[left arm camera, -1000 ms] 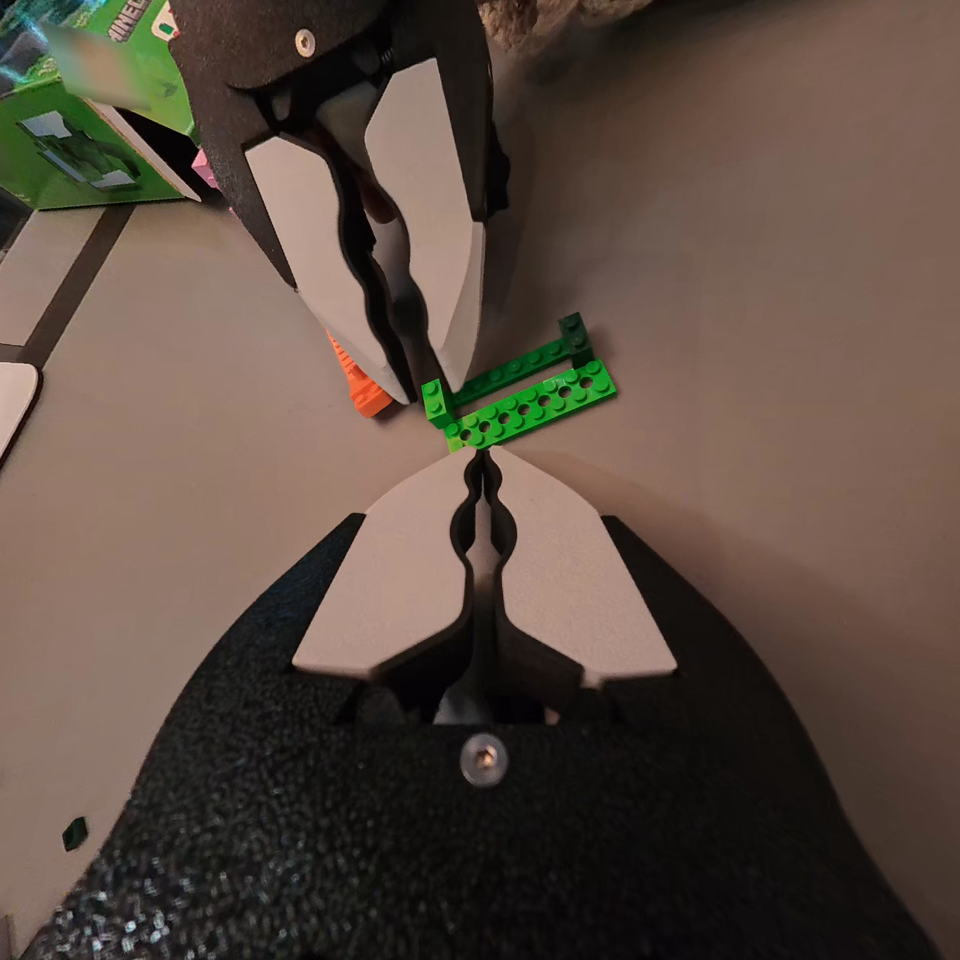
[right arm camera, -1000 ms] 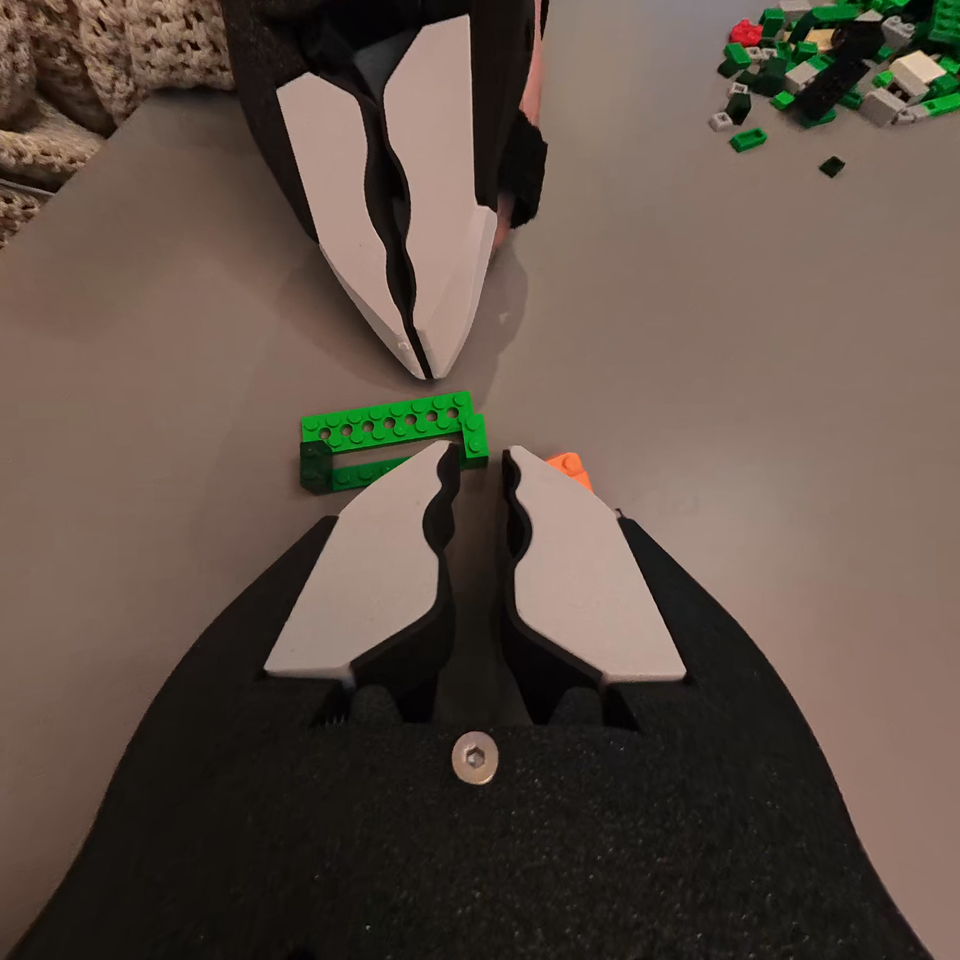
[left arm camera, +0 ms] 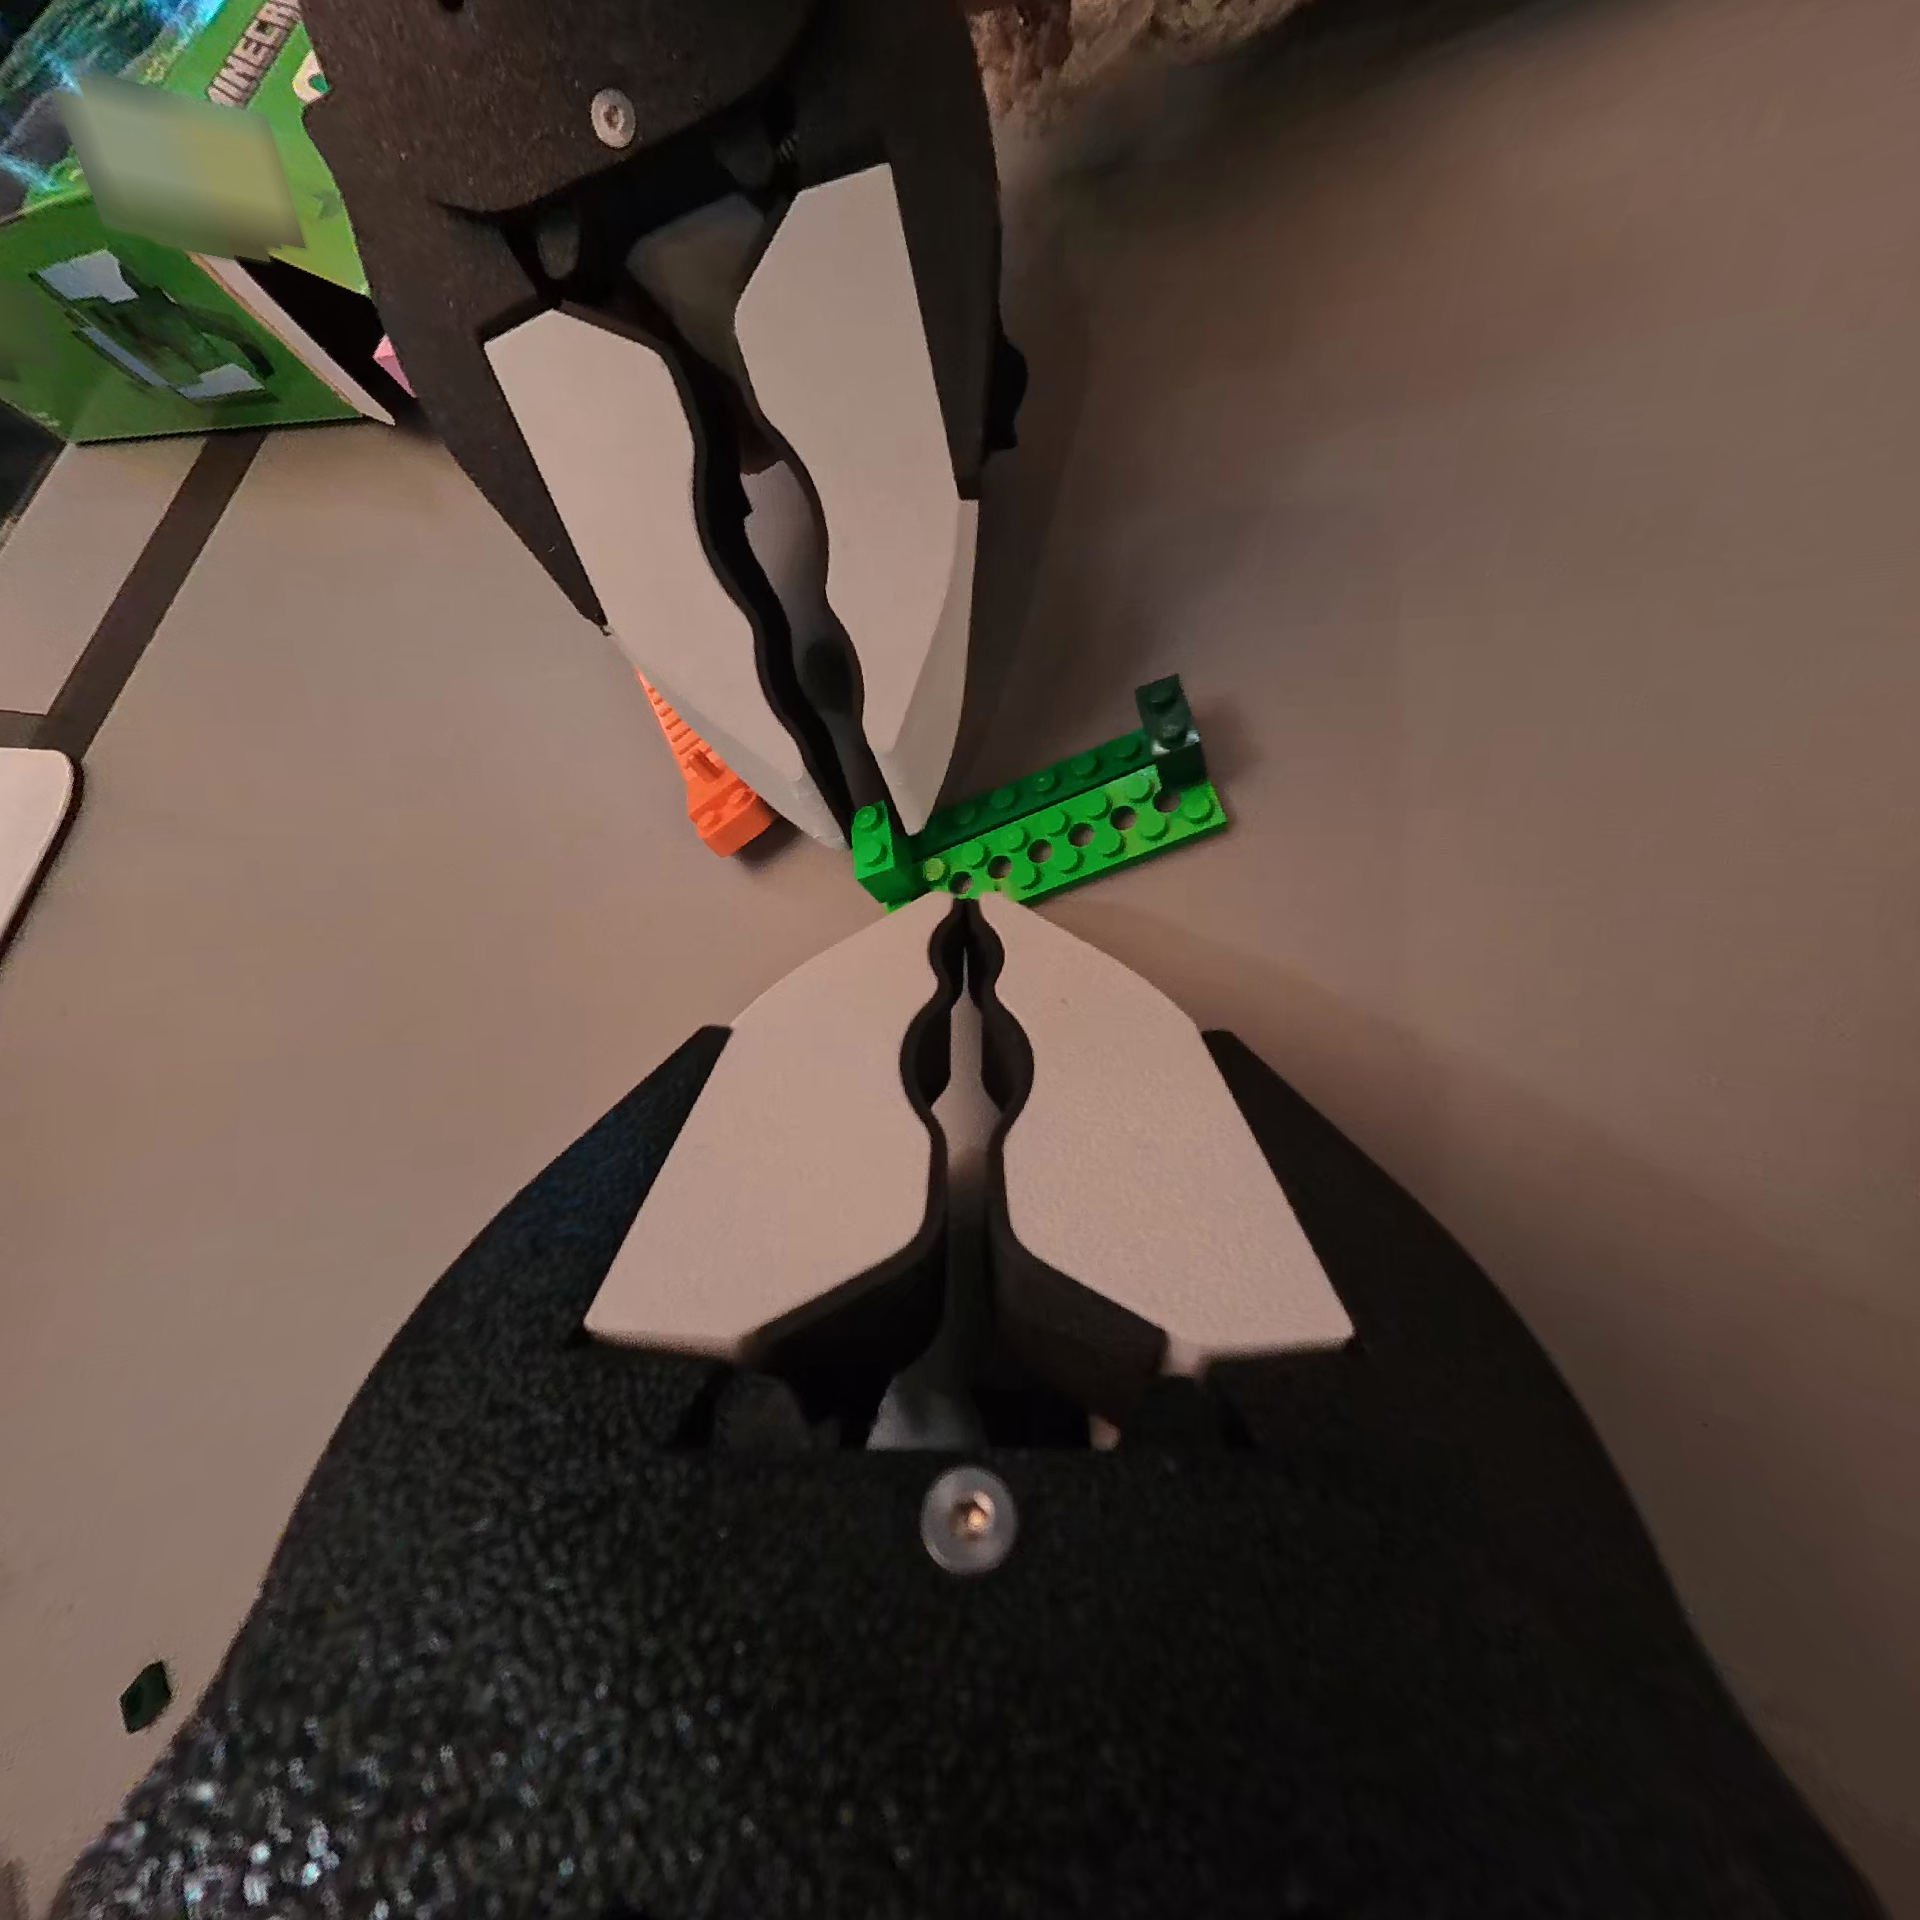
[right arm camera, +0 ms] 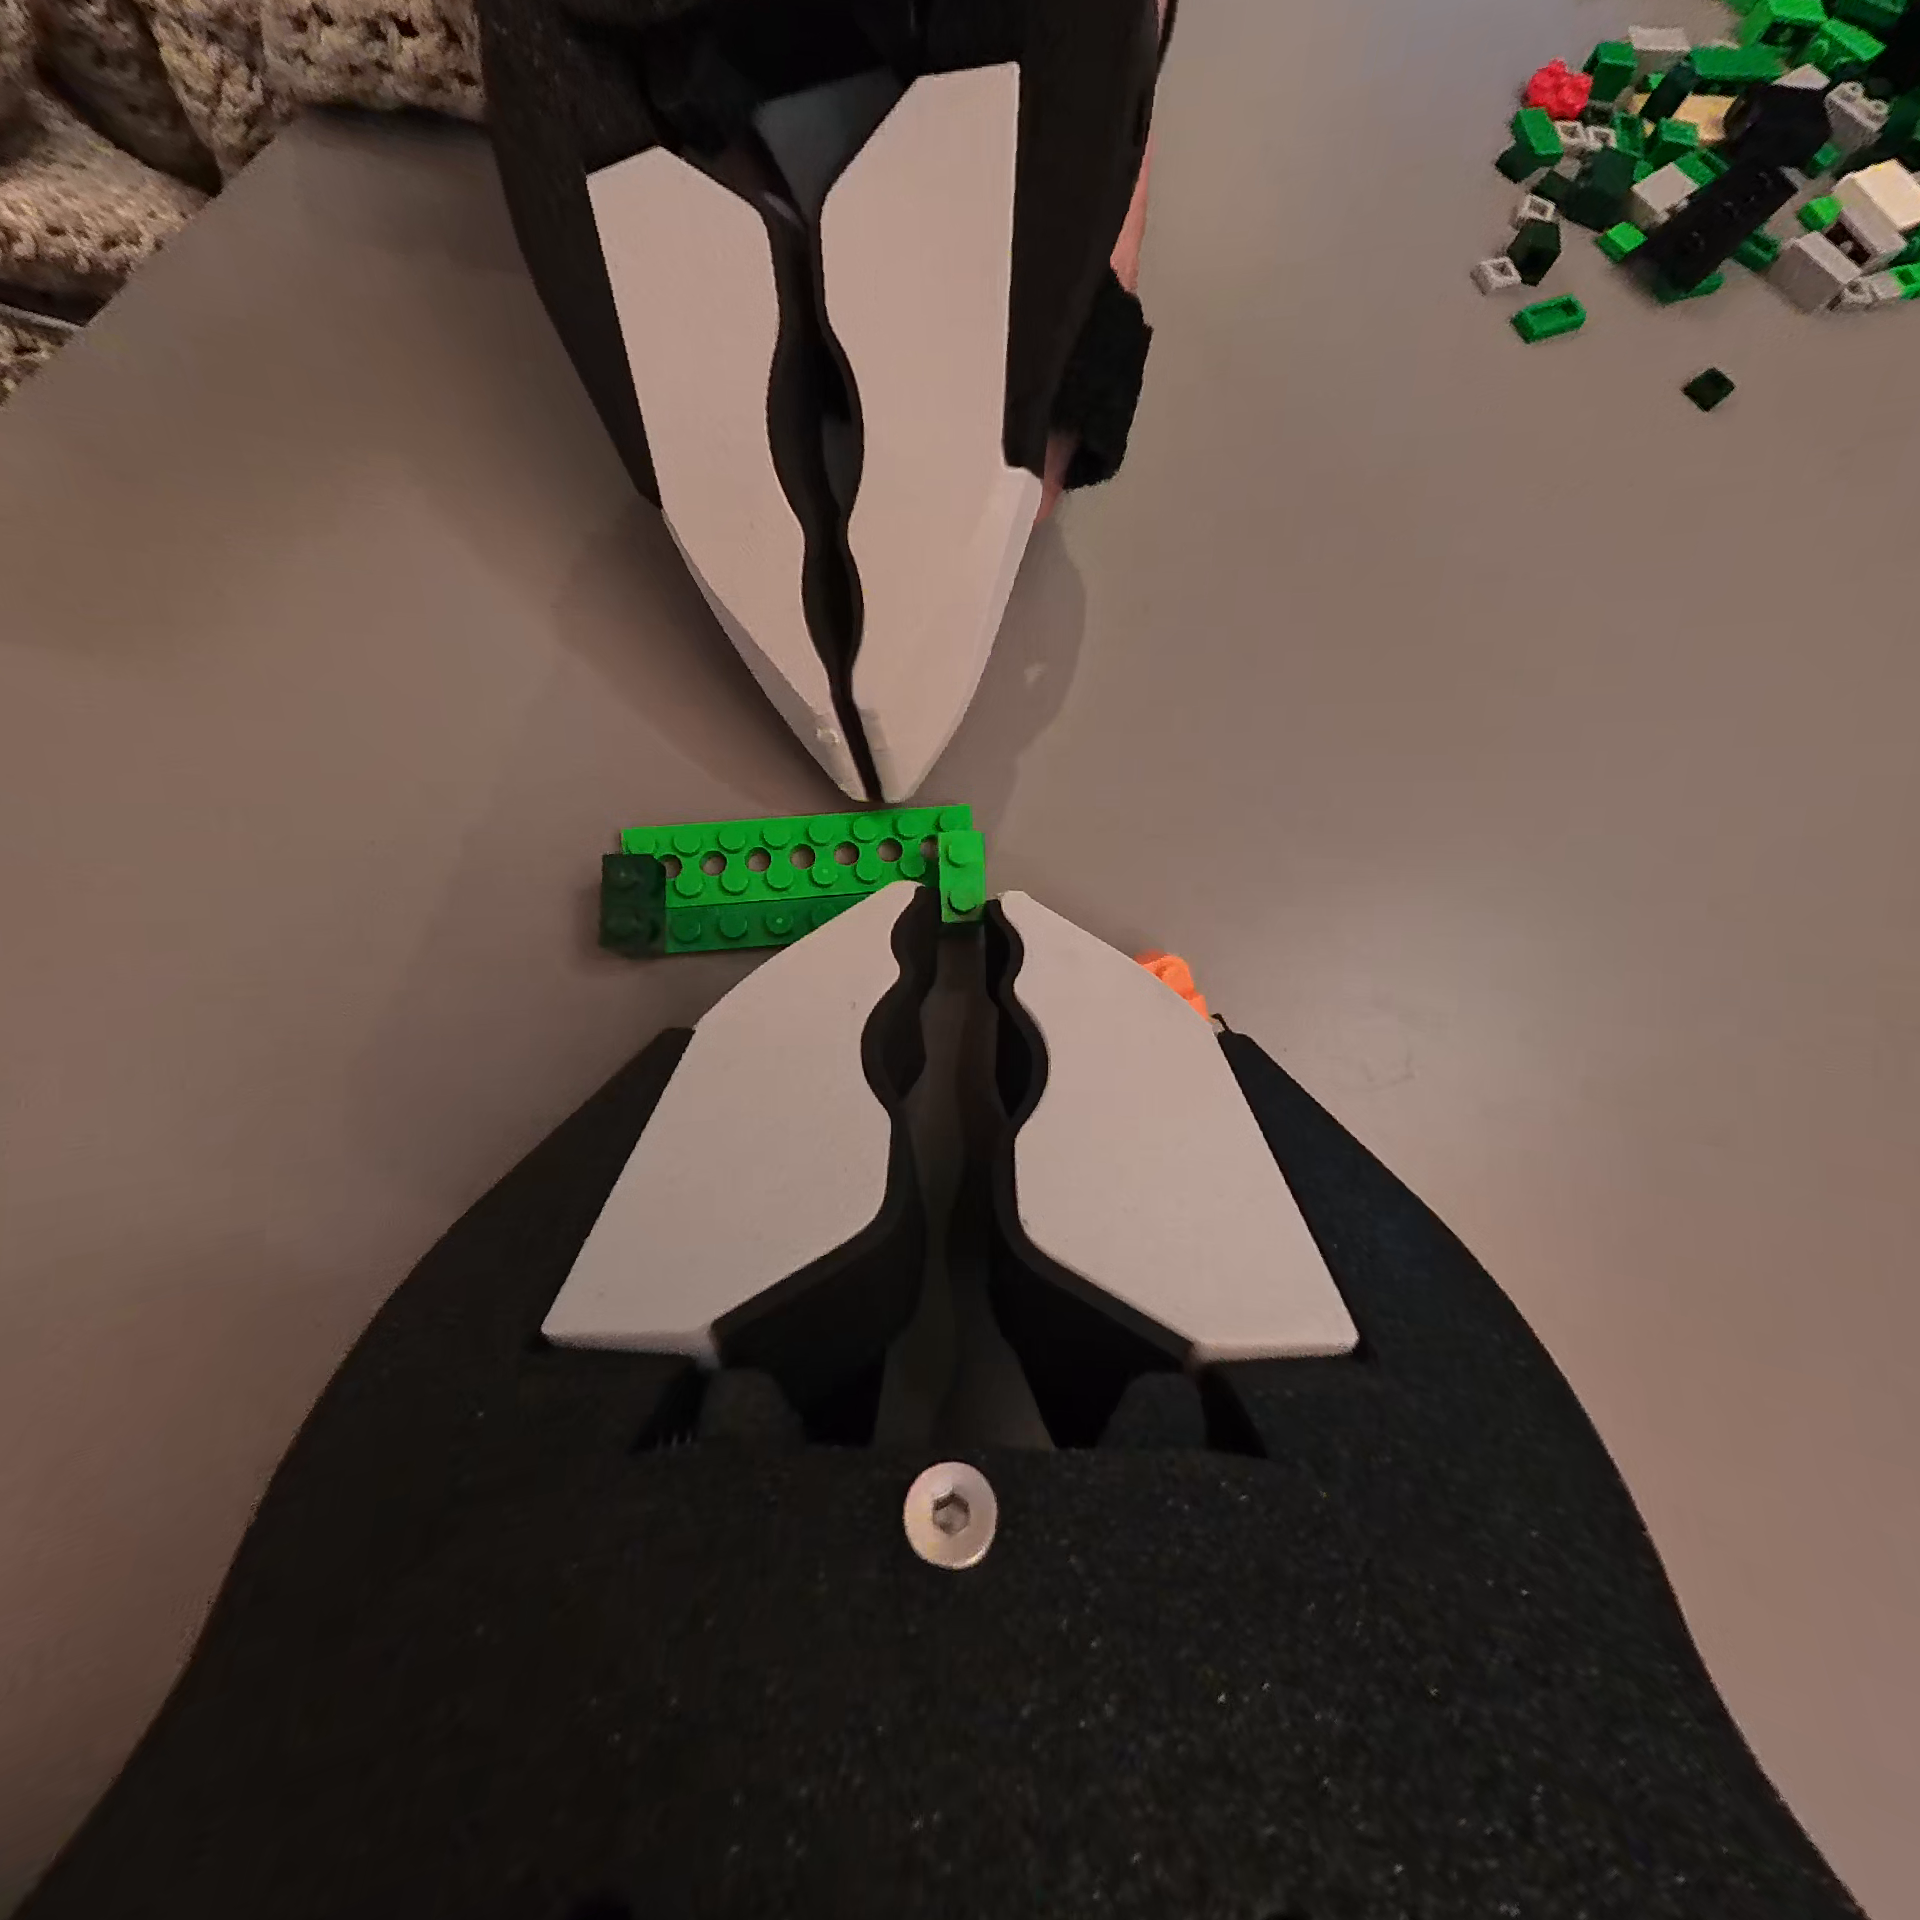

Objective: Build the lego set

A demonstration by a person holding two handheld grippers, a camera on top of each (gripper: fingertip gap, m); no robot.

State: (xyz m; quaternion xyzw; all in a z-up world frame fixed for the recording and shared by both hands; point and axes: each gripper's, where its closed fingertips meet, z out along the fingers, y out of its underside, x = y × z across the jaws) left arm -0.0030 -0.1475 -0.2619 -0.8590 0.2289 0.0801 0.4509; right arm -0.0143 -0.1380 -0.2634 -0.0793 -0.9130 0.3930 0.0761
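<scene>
A bright green plate with holes (left arm camera: 1070, 831) lies on the grey table, with a narrow green strip (right arm camera: 748, 925) along it and a dark green brick (left arm camera: 1169, 717) at one end. A small bright green brick (left arm camera: 881, 854) sits at the other end. My right gripper (right arm camera: 958, 902) is shut on this small brick (right arm camera: 961, 868); in the left wrist view it (left arm camera: 871, 823) comes down from above. My left gripper (left arm camera: 962, 908) is shut and empty, its tips at the plate's edge; in the right wrist view it (right arm camera: 868, 795) touches the plate's far edge (right arm camera: 790, 836).
An orange brick separator (left arm camera: 717, 795) lies beside the right gripper, also in the right wrist view (right arm camera: 1172, 975). A pile of loose bricks (right arm camera: 1745, 177) is at the far right. A green box (left arm camera: 156, 312) stands far left. Knitted fabric (right arm camera: 125, 156) lies past the table's edge. Both grippers' tips are close together, under 4 cm apart.
My right gripper's jaws have narrowed onto the small bright green brick. The narrow strip now lies against the holed plate, where a gap showed before. The left gripper has stayed shut at the plate.
</scene>
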